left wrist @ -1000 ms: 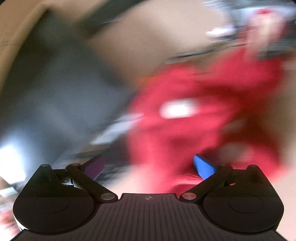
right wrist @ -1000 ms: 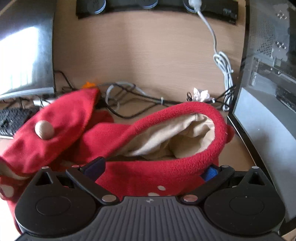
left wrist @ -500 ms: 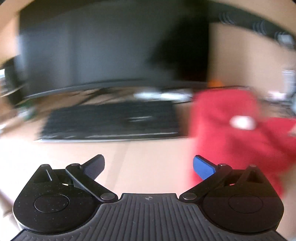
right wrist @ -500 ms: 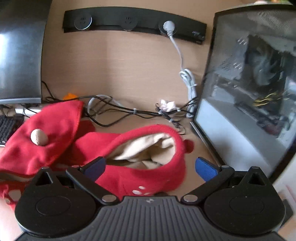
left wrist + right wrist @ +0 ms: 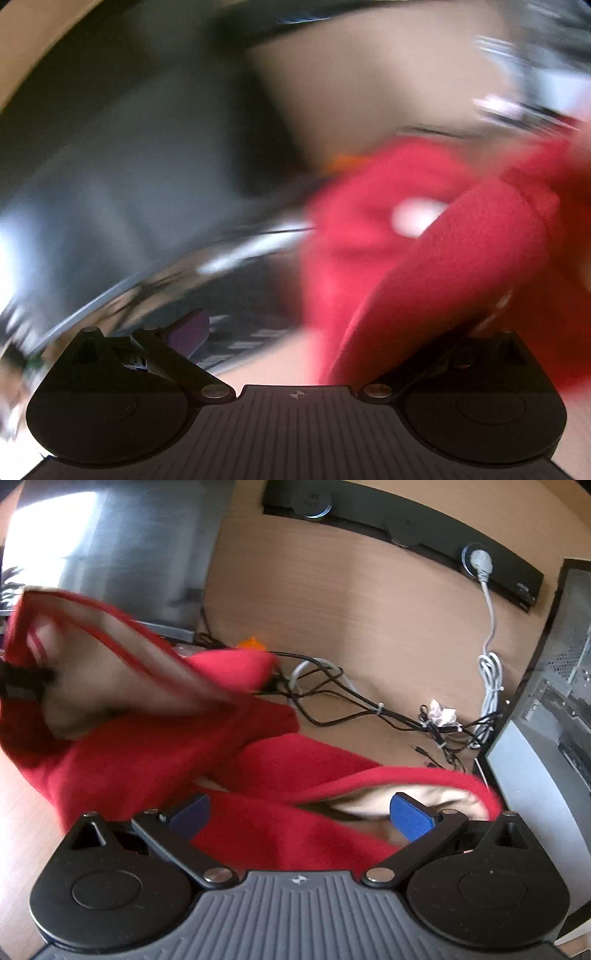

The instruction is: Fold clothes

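Wooden desk [image 5: 369, 635], dark monitor [image 5: 122, 554], black socket strip [image 5: 406, 528], tangled cables [image 5: 351, 701], probably a computer case [image 5: 554, 720]

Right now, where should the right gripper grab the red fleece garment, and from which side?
Take the red hem where it rolls over the beige lining of the red fleece garment. That edge stands raised and open toward the right gripper, whose jaws are spread. Come straight in from the near side, one finger inside the opening, one outside.

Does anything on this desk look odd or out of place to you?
Yes: a red fleece garment lies crumpled among tangled cables between a monitor and an open computer case, an unusual folding spot. A crumpled paper scrap sits in the cables.
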Tool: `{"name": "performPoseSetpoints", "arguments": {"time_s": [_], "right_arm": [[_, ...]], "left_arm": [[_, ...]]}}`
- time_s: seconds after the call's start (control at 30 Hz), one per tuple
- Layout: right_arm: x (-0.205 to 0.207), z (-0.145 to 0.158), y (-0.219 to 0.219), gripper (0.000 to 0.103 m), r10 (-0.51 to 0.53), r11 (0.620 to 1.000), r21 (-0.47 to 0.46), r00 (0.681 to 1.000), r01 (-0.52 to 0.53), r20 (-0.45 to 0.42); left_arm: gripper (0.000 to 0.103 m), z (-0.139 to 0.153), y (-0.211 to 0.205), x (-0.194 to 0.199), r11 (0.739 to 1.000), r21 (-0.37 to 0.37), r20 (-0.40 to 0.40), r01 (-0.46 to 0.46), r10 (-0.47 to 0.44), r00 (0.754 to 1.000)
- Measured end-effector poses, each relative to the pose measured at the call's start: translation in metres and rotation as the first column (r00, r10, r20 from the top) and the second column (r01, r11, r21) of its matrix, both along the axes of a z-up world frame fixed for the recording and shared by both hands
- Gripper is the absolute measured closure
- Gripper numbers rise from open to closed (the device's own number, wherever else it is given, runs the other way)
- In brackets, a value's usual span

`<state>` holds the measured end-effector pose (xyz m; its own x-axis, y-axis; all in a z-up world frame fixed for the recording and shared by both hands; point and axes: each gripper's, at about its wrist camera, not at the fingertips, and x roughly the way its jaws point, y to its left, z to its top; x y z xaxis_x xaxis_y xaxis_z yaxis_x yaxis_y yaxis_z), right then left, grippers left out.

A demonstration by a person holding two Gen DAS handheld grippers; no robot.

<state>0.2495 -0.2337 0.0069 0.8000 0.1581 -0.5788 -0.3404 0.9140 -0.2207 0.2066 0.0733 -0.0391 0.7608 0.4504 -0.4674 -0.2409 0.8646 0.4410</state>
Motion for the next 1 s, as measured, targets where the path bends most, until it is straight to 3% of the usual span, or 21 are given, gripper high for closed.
{"name": "performPoseSetpoints", "arguments": {"time_s": [0.07,0.17,0.27,0.33,0.4,0.43,0.47,0.53,0.6,0.67,0.73,0.83,0.9,1.0], "right_arm": [[0.005,0.001,-0.009,0.0,-0.021,1.0,0.015,1.0,0.021,-0.006],[0.007,0.003,-0.023,0.0,-0.041,0.997,0.059,0.998,0.044,-0.039],[0.002,0.005,-0.035,0.0,-0.085,0.993,0.076,0.993,0.091,-0.08],[0.002,0.003,-0.042,0.0,-0.129,0.991,0.027,0.987,0.132,-0.092],[0.003,0.0,-0.049,0.0,-0.174,0.985,-0.03,0.979,0.172,-0.102],[0.005,0.001,-0.053,0.0,-0.191,0.981,-0.047,0.976,0.187,-0.107],[0.008,0.003,-0.057,0.0,-0.205,0.978,-0.057,0.972,0.199,-0.112],[0.001,0.025,-0.062,0.0,-0.183,0.983,-0.026,0.982,0.182,-0.043],[0.004,0.025,-0.065,0.0,-0.19,0.98,-0.068,0.981,0.188,-0.028],[0.012,0.019,-0.068,0.0,-0.207,0.971,-0.131,0.978,0.201,-0.031],[0.019,0.013,-0.071,0.0,-0.224,0.958,-0.193,0.974,0.213,-0.033],[0.03,0.004,-0.075,0.0,-0.249,0.931,-0.285,0.968,0.23,-0.034],[0.037,-0.002,-0.078,0.0,-0.266,0.908,-0.345,0.963,0.239,-0.033],[0.048,-0.011,-0.082,0.0,-0.291,0.866,-0.432,0.956,0.25,-0.03]], "left_arm": [[0.0,0.005,0.037,0.016,0.983,-0.017,0.04,-0.181,0.182,0.983],[0.0,-0.001,0.086,0.011,0.931,0.035,0.0,-0.362,0.363,0.932],[0.0,0.009,0.106,-0.021,0.92,-0.017,-0.015,-0.392,0.392,0.92],[0.0,0.025,0.102,-0.044,0.942,-0.137,0.002,-0.306,0.309,0.951],[0.0,0.039,0.089,-0.046,0.946,-0.305,0.002,-0.11,0.116,0.993],[0.0,0.045,0.082,-0.044,0.924,-0.383,0.003,-0.009,0.011,1.0],[0.0,0.046,0.071,-0.036,0.885,-0.456,0.006,0.097,-0.106,0.994],[0.0,0.039,0.048,-0.015,0.79,-0.563,0.01,0.242,-0.286,0.958],[0.0,0.019,0.031,0.008,0.732,-0.622,-0.044,0.277,-0.386,0.922],[0.0,-0.007,0.015,0.03,0.741,-0.625,-0.145,0.248,-0.422,0.895],[0.0,-0.027,0.009,0.036,0.729,-0.654,-0.205,0.201,-0.426,0.881],[0.0,-0.037,-0.001,0.021,0.71,-0.683,-0.214,0.173,-0.421,0.881],[0.0,-0.035,-0.009,0.01,0.682,-0.716,-0.227,0.149,-0.429,0.874],[0.0,-0.039,-0.035,-0.004,0.623,-0.756,-0.235,0.198,-0.542,0.807]]}}
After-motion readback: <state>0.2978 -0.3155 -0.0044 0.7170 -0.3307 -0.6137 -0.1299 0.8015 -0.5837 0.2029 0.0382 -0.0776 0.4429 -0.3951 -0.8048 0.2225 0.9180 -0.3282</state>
